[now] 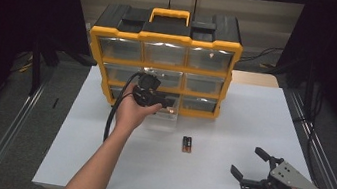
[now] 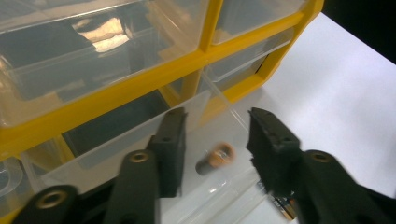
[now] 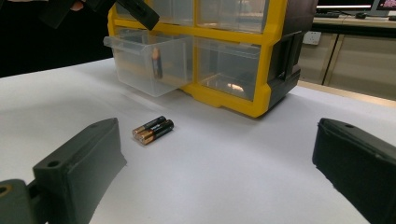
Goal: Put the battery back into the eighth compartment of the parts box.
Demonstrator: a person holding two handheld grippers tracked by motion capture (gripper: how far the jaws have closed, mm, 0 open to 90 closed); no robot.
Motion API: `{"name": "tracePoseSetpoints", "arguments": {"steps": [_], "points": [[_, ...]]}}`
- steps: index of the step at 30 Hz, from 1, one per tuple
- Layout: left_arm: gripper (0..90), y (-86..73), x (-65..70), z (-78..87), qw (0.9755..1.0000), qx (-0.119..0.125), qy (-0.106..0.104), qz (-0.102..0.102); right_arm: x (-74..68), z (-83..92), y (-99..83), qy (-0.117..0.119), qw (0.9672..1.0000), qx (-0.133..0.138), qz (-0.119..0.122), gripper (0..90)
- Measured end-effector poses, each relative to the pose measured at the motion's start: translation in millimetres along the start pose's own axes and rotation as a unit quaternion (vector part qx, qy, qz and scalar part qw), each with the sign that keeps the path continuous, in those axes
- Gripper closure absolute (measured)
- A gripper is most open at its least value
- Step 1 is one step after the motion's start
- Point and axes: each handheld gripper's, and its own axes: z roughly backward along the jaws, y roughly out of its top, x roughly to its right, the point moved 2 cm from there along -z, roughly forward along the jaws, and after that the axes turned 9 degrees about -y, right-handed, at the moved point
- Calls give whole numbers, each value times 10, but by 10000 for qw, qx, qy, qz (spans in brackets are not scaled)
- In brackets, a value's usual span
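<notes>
One battery [image 2: 215, 158] falls loose in the pulled-out clear drawer [image 3: 140, 70] under the left gripper [image 2: 215, 135], jaws spread, two batteries [image 3: 153, 129] lying on the counter [image 1: 232, 129] beyond the right gripper [image 1: 251, 162], jaws wide and empty.

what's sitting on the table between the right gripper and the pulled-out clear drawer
Two batteries lie side by side on the white table, between the right gripper and the open drawer. The right gripper view shows it best; the high view confirms it.

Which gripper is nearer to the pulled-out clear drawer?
Left. The left gripper hangs right over the open drawer, jaws apart above a battery inside it. The right gripper sits off at the table's near right corner, past the two batteries lying on the table.
</notes>
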Motion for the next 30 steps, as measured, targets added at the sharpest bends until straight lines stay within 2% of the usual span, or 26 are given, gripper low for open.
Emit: {"name": "tracePoseSetpoints", "arguments": {"steps": [2, 3, 6, 8, 10, 15, 25, 29, 30], "points": [[492, -4, 23, 6, 9999, 54, -47, 77, -1, -3, 0, -2, 10000, 0, -2, 10], [473, -6, 24, 28, 9999, -63, -79, -19, -1, -4, 1, -2, 10000, 1, 1, 10], [420, -16, 55, 41, 9997, 20, -212, -122, -2, -6, 2, 4, 10000, 13, 19, 10], [367, -17, 96, 46, 9995, 154, -259, -62, -2, -6, 2, 8, 10000, 15, 26, 10], [321, -19, 126, 67, 9993, 163, -314, -72, -4, -6, 1, 7, 10000, 8, 17, 10], [254, -48, 202, 82, 9985, 220, -455, -212, -3, -5, 3, 8, 10000, 18, 37, 10], [202, -94, 334, 91, 9969, 163, -639, -419, -6, -8, 3, 22, 10000, 21, 28, 10], [197, -132, 367, 81, 9965, 41, -668, -496, -4, -9, 1, 6, 10000, 15, 41, 11], [197, -144, 377, 68, 9962, 88, -705, -504, -4, -9, 1, 6, 10000, 15, 41, 11]]}}
